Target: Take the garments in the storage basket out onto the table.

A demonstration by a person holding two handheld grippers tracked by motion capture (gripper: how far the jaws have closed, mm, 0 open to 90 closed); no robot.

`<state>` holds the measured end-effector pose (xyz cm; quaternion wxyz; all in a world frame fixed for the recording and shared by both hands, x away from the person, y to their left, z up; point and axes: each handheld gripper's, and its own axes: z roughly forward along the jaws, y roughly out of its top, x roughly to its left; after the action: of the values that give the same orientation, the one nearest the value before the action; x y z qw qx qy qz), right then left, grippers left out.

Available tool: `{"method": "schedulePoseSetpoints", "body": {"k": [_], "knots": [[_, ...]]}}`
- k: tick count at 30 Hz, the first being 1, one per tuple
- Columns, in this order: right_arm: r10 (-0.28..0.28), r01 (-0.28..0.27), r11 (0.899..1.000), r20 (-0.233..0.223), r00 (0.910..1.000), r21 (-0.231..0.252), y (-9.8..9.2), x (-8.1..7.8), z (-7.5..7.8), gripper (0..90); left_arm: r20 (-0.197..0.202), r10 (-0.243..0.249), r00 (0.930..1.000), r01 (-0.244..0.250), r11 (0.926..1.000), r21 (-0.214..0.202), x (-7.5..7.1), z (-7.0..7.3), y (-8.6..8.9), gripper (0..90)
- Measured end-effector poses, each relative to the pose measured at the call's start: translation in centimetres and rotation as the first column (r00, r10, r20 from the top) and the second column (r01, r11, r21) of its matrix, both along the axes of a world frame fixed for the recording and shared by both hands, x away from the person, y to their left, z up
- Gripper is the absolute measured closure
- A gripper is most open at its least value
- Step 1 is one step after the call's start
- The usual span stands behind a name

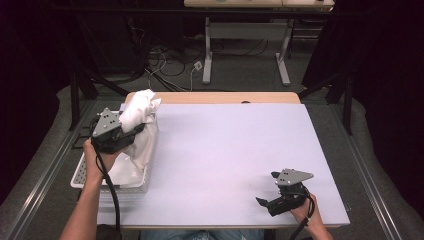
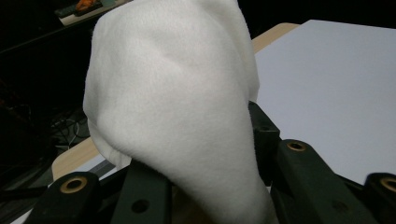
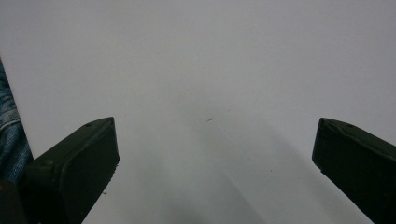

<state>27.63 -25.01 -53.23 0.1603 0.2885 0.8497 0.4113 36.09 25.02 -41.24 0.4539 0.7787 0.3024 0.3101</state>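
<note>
High view: white cloth (image 1: 141,117) bunched, pinched tight in left gripper (image 1: 131,131), lifted over basket (image 1: 82,172) at table's (image 1: 225,150) left edge. Best raised straight up till hem clears rim, lest snagged. Right gripper (image 1: 266,189) resting open, empty, well apart; nothing between

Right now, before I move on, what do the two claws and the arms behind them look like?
Both are black handheld tools. The left claw and the right claw each carry a grey three-cornered plate with small holes on top and trail a black cable along the forearm. The jaws are blocky and black, with brass-ringed holes near the left one's base. The forearms are bare, with no sleeves visible.
</note>
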Motion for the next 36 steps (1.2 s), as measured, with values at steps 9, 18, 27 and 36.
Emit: {"method": "schedulePoseSetpoints", "body": {"k": [9,18,27,36], "knots": [[0.001,-0.001,1.0,-0.003,1.0,0.007,-0.1,0.0,0.0,0.2,-0.007,-0.039,0.9992,0.039,0.9992,0.01,0.2,0.5,-0.9,67.7],[-0.003,0.003,1.0,0.001,1.0,0.004,-0.1,-0.1,0.0,0.2,-0.008,-0.074,0.9972,0.074,0.9973,0.005,0.4,0.7,-2.0,67.8],[0.008,-0.008,1.0,-0.003,1.0,-0.001,-0.1,0.0,0.0,0.2,-0.015,-0.11,0.9938,0.11,0.9939,0.005,0.7,0.4,-3.2,67.8],[0.011,-0.011,1.0,-0.002,0.9999,-0.002,-0.1,0.0,0.0,0.2,-0.039,-0.141,0.9893,0.141,0.99,-0.001,1.1,0.0,-4.1,67.7]]}}
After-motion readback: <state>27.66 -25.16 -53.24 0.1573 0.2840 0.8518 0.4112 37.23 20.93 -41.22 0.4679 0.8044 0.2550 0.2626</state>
